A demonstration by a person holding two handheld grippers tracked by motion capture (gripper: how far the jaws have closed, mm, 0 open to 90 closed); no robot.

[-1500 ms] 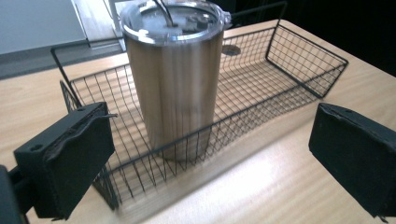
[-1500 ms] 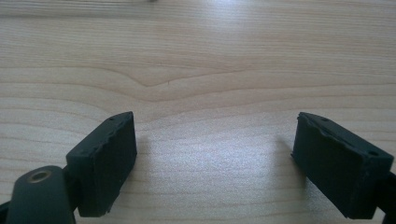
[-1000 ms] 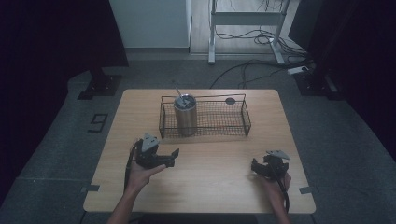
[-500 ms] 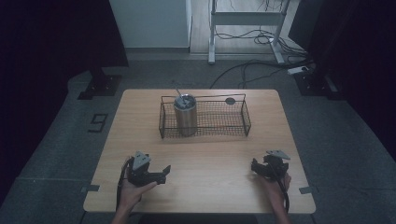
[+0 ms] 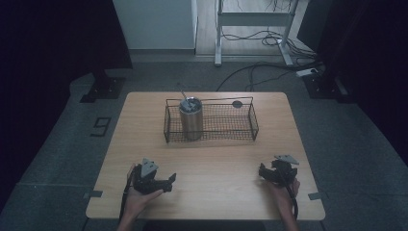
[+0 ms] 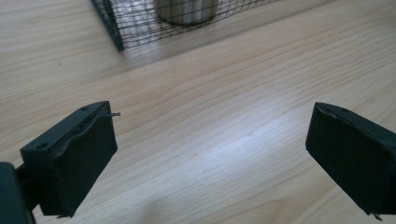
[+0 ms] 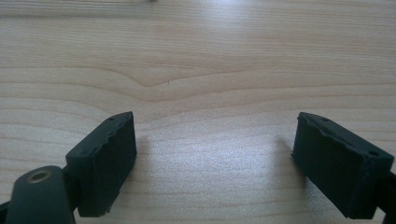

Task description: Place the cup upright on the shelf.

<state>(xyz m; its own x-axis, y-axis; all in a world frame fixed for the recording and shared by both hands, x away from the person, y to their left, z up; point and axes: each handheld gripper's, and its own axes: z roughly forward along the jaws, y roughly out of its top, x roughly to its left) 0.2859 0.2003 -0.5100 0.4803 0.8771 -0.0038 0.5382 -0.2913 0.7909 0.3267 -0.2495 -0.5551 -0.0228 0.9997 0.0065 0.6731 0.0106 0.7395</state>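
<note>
Since the earlier frames, the left gripper (image 5: pixel 169 180) has been drawn back from the middle of the table toward its near edge on the left, while the right gripper (image 5: pixel 262 172) is seen where it was, near the right front corner. Both are held low over the wooden table (image 5: pixel 216 159), each in one of the person's hands, with the forearms entering from below. In the left gripper view the two black jaws are spread wide apart, and nothing but bare wood grain is seen between them; the same is shown in the right gripper view, where the jaws are likewise parted and empty. Beyond the left gripper, well apart from it, a black wire basket (image 5: pixel 250 126) is set across the far middle of the table. A steel tumbler (image 5: pixel 191 121) is stood upright inside the basket at its left end, with a thin straw or rod leaning out of its top. The basket's corner (image 6: pixel 112 28) and the tumbler's base (image 6: pixel 186 10) are caught at the top of the left gripper view. A small dark round object (image 5: pixel 237 103) is seen just behind the basket's far rim; what it is cannot be told.
</note>
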